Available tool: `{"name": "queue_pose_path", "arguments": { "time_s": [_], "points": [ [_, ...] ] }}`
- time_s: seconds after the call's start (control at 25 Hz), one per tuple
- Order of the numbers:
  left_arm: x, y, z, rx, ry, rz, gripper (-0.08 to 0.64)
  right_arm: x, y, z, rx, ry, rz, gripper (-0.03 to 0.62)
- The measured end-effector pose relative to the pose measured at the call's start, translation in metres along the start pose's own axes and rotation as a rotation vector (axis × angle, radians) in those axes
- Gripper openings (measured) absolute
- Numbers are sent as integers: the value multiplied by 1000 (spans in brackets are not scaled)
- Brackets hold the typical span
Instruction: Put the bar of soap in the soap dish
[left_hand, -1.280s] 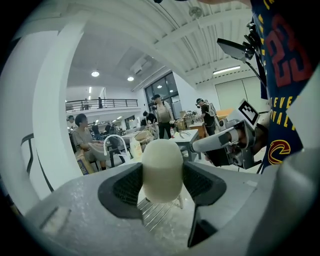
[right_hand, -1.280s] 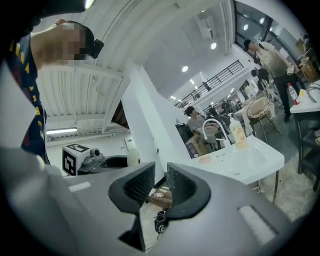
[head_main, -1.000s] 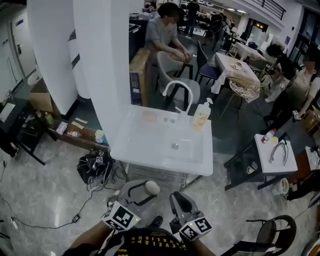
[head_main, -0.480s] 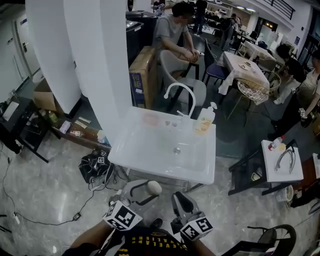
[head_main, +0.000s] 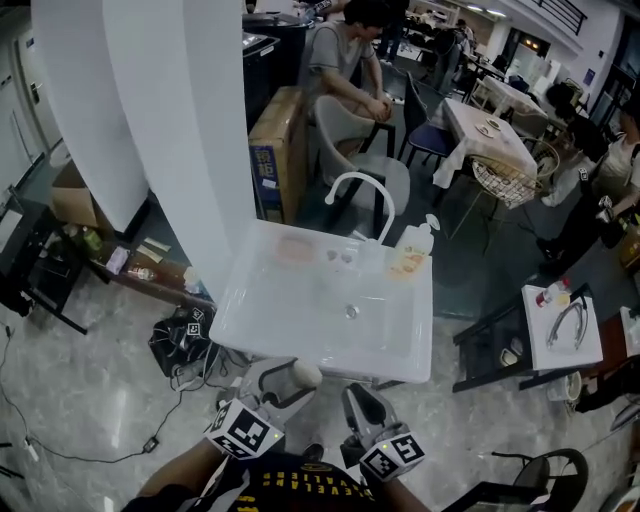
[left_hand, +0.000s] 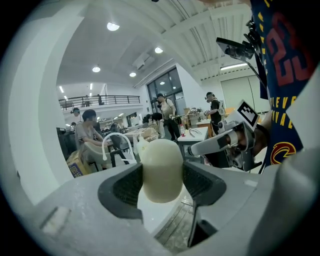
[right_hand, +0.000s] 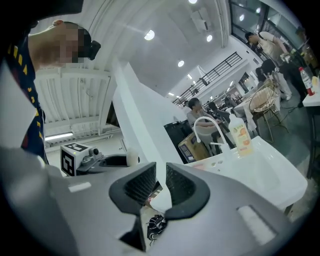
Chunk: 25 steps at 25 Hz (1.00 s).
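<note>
A cream oval bar of soap (head_main: 304, 375) (left_hand: 161, 167) sits clamped between the pads of my left gripper (head_main: 290, 380) (left_hand: 161, 182), held below the near edge of the white sink (head_main: 405, 360). A pinkish soap dish (head_main: 296, 249) (right_hand: 200, 166) rests on the sink's back left ledge, far from the soap. My right gripper (head_main: 362, 402) (right_hand: 160, 185) hangs beside the left one, its pads almost touching with nothing between them. The left gripper and soap (right_hand: 132, 159) also show in the right gripper view.
A curved white faucet (head_main: 362, 190) and a pump bottle (head_main: 412, 250) stand at the sink's back edge. A white pillar (head_main: 180, 130) rises at the left. A dark bag (head_main: 180, 335) lies on the floor by the sink. People, chairs and tables fill the room behind.
The sink has drawn slightly nearer and lower in the head view as the person stepped forward. Both grippers keep their places in the frame, with the soap still held.
</note>
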<state>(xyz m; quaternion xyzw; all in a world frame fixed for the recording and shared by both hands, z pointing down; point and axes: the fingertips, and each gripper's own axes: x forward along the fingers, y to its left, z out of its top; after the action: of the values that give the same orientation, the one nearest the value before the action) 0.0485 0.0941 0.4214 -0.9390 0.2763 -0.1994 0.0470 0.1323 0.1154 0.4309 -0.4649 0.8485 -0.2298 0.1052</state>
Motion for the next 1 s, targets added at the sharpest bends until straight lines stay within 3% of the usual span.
{"name": "queue_pose_path", "arguments": {
  "time_s": [0.52,1.0],
  "points": [
    [12,137,-19,25,-42,-70,258,132,-3,18,-29,-36,-83,63],
    [35,194,-41,24,-46,-117,258,181,-26,24,-24,-29,-173,58]
  ]
}}
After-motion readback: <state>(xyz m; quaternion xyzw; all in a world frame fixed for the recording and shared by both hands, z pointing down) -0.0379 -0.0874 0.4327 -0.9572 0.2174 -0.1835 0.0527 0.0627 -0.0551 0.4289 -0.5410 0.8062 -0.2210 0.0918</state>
